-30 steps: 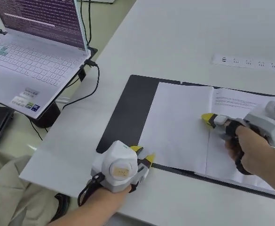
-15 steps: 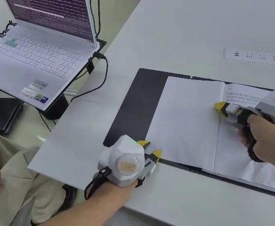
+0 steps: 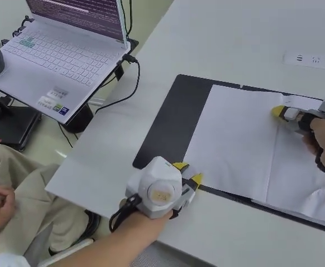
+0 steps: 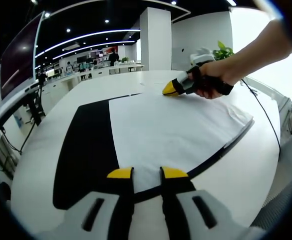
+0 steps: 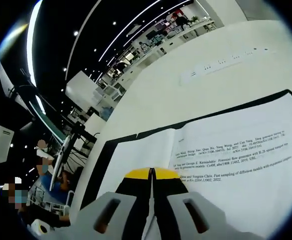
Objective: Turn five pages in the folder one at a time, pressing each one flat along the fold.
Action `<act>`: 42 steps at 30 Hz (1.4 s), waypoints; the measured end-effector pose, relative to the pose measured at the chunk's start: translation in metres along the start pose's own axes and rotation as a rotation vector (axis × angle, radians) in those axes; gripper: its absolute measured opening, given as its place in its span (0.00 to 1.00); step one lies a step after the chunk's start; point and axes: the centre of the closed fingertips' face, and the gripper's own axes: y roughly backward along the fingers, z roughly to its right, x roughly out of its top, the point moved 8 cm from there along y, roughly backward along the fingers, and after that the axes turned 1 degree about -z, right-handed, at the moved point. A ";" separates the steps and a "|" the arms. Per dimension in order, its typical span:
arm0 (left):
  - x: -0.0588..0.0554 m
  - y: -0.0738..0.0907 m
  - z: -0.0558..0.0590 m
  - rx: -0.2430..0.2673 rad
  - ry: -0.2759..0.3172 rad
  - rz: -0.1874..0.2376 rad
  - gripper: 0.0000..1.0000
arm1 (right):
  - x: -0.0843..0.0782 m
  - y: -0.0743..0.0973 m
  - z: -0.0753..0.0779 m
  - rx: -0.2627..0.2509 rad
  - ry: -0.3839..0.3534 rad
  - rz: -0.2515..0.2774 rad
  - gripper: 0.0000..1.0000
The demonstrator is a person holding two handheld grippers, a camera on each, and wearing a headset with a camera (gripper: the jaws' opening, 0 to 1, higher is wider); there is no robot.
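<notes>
An open folder lies on the white table, its black cover (image 3: pixel 170 119) at the left and a turned white page (image 3: pixel 234 139) over it. The printed right page (image 5: pixel 245 150) lies flat. My right gripper (image 3: pixel 277 112) is shut, its yellow tips pressed on the fold near the folder's far edge; the same gripper (image 4: pixel 168 90) appears in the left gripper view. In its own view the right gripper (image 5: pixel 152 172) has nothing between the jaws. My left gripper (image 3: pixel 189 173) sits at the near edge of the turned page, jaws slightly apart; its own view shows the left gripper (image 4: pixel 146 173) over that edge.
An open laptop (image 3: pixel 68 55) on a stand sits off the table's left edge, with a black cable (image 3: pixel 123 92) running down. A white power strip (image 3: pixel 312 58) lies at the far right. A seated person's legs (image 3: pixel 23 183) are at the lower left.
My right gripper has slid along the fold toward the folder's far edge. The left gripper has stayed at the near edge. The head camera has shifted.
</notes>
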 end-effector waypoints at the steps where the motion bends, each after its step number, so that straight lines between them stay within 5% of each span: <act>1: 0.000 0.000 0.000 0.000 0.000 0.000 0.19 | 0.001 -0.001 0.001 -0.002 0.005 0.002 0.00; 23: 0.000 0.000 0.000 0.000 -0.001 0.003 0.19 | 0.038 -0.033 0.009 -0.036 0.047 0.032 0.00; 42: -0.001 -0.001 -0.001 0.000 0.003 0.005 0.19 | 0.035 -0.028 0.014 -0.025 0.048 0.011 0.00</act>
